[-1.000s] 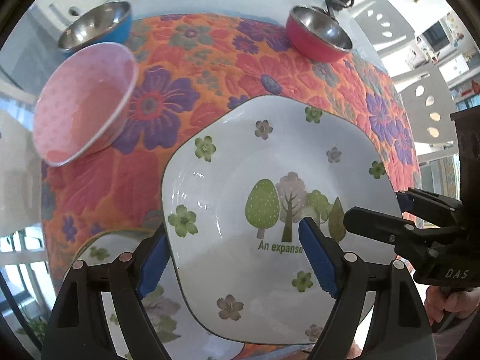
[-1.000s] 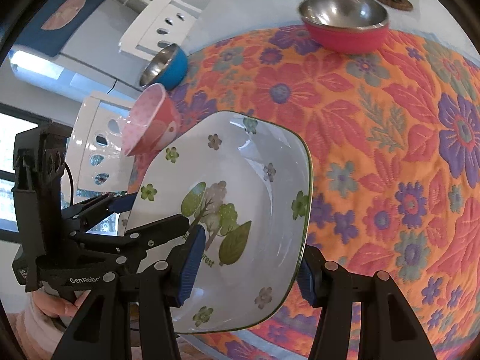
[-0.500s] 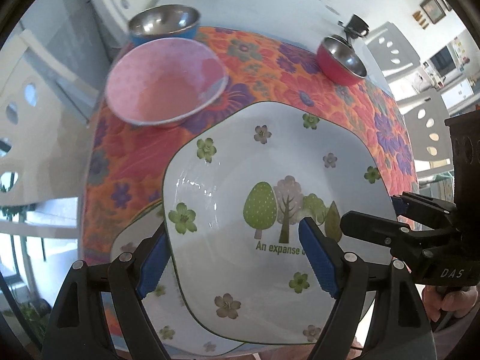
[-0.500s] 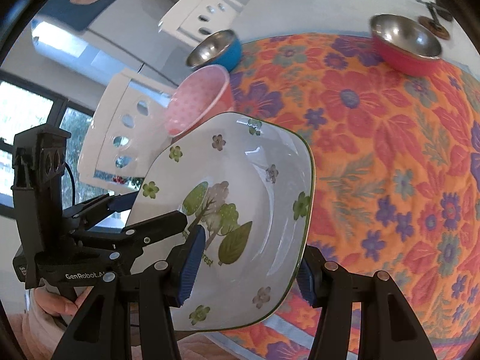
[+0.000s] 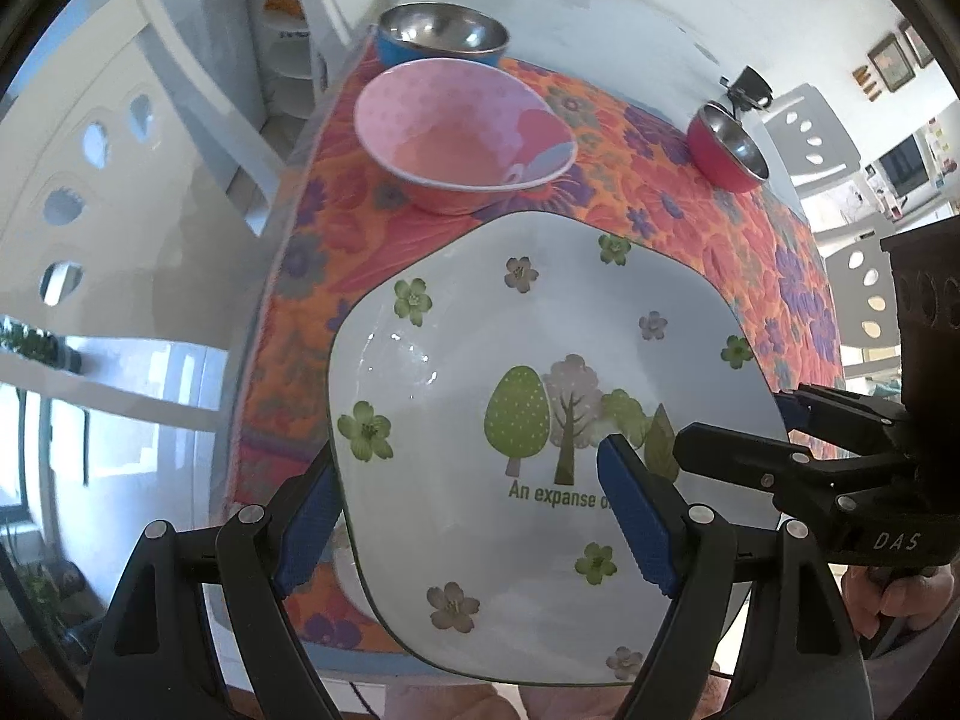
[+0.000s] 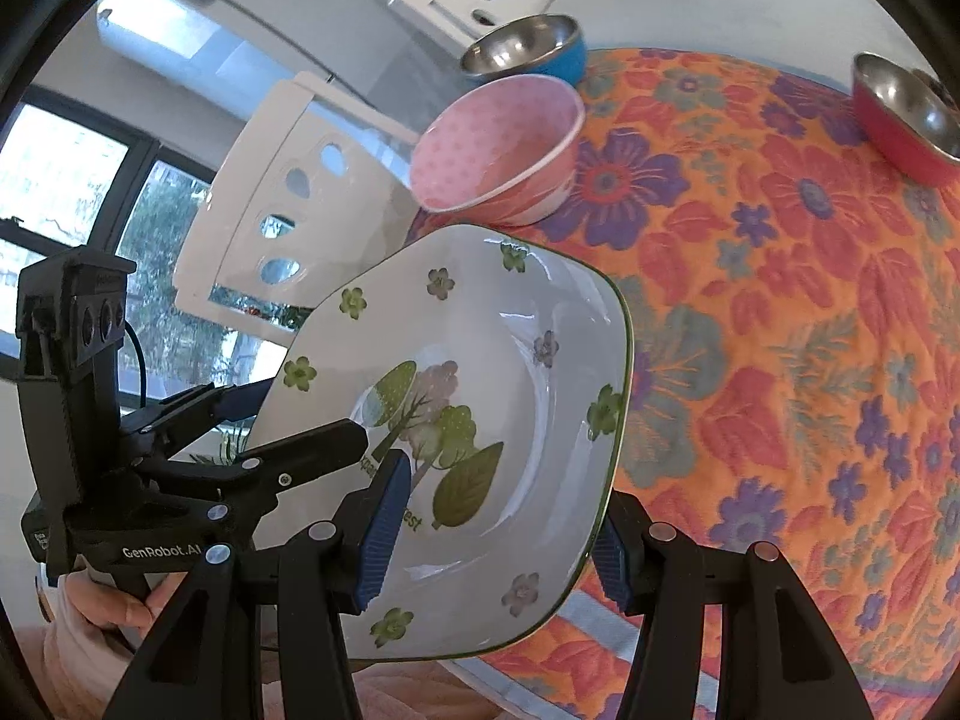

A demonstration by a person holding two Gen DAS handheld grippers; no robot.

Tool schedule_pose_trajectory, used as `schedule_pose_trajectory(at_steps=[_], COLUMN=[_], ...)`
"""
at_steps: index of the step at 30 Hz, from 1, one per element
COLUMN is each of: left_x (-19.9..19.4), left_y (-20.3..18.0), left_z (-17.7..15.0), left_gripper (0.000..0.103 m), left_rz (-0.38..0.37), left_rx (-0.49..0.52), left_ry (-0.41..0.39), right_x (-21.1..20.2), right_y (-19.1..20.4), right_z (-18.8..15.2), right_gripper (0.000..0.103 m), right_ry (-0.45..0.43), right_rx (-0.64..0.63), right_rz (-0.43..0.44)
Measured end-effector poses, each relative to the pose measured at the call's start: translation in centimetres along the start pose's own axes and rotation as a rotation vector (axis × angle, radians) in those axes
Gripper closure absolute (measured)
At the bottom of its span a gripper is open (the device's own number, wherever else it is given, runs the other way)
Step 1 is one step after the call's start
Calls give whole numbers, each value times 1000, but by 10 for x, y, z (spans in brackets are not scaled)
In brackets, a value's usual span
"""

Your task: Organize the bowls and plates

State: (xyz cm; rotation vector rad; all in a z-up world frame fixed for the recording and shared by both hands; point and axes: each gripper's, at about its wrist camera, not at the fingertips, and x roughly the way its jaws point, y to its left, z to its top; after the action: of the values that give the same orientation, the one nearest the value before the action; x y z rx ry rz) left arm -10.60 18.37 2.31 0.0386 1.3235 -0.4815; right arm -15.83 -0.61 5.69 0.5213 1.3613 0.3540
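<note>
A white table (image 5: 600,30) carries an orange floral quilted cloth (image 6: 780,300); on the cloth sit a pink bowl (image 5: 462,138), a blue steel-lined bowl (image 5: 441,36) and a red one (image 5: 726,150).

The white square plate with painted trees and flowers (image 5: 540,396) had green words under the trees: "An expanse o", and then a blue finger pad hid the rest. From the right wrist view, the letters "est" showed on the plate (image 6: 510,360). The black right gripper (image 5: 726,432) said "DAS" in white. The black left gripper (image 6: 306,414) said "GenRobot.AI".
</note>
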Motion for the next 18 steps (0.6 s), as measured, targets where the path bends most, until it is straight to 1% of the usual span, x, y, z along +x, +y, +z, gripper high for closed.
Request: schedule_pose_trajectory(at_steps=[7, 12, 18], left_x=[-1, 3, 7], left_y=[15, 19, 23], left_z=[-12, -19, -26], left_gripper=[23, 23, 23], left_rz=[13, 15, 15], left_rx=[-18, -24, -40], left_ry=[-2, 9, 19], right_x=[16, 25, 38], right_y=[16, 17, 17], right_z=[-5, -9, -5], right_gripper=[48, 48, 48], right_ry=[32, 51, 82], right_rx=[-22, -16, -16], right_rz=[-2, -5, 0])
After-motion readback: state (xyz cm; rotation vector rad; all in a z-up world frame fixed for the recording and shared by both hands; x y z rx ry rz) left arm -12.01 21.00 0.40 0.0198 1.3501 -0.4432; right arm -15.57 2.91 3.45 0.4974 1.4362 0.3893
